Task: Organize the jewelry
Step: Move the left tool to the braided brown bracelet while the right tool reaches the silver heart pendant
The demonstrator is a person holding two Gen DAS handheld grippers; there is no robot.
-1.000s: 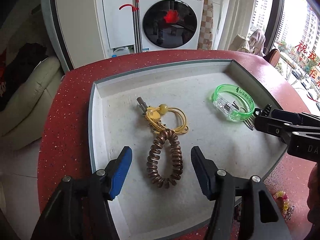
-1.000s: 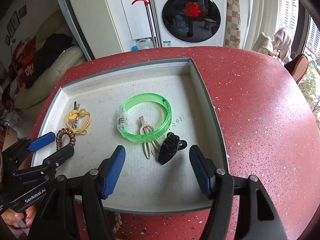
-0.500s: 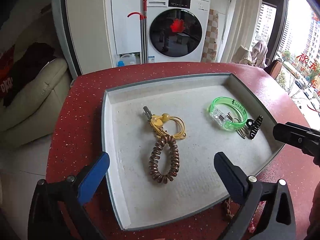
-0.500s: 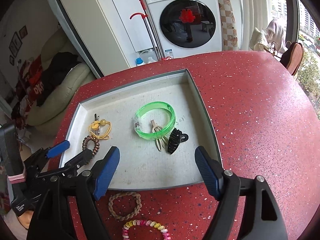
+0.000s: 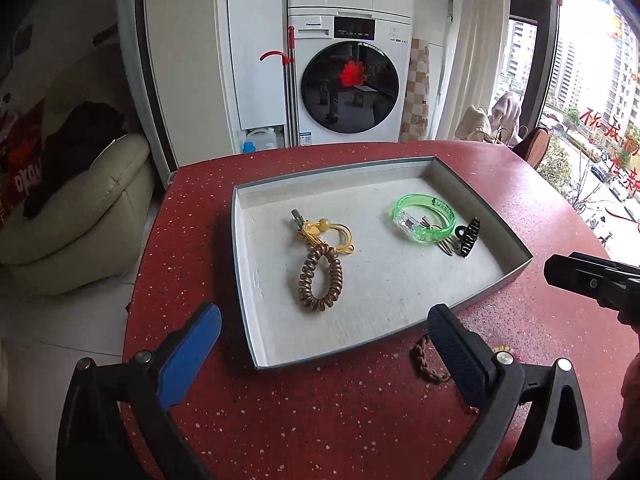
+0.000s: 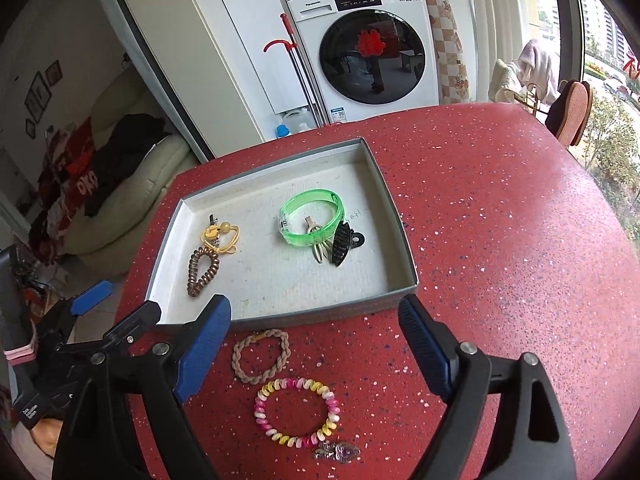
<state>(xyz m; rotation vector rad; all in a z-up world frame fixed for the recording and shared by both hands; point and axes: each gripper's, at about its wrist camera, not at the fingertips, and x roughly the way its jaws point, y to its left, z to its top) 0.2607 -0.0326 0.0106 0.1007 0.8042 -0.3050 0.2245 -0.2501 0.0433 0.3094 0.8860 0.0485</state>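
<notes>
Right wrist view: braided bracelet [image 6: 261, 356] and pink-yellow coil bracelet [image 6: 297, 412] on the red desk [image 6: 500, 240], just outside the tray [image 6: 280, 312], between and below the right tool [image 6: 314, 344] tips. Right tool empty, opening wider. Left tool [image 5: 320, 354] empty, fully spread, farther left.

Left gripper [image 5: 324, 354] wide open low in the frame, nothing between its blue pads, hanging over the near edge of the tray [image 5: 256, 336] on the red tabletop [image 5: 320, 420]. Inside the tray: brown coil tie [image 5: 320, 278] touching the yellow tie [image 5: 328, 234] at centre; green bangle [image 5: 424, 218] and black claw clip [image 5: 469, 237] to the right. A braided tie [image 5: 425, 364] peeks past the right finger. Right gripper [image 5: 592, 280] enters at the right edge.
</notes>
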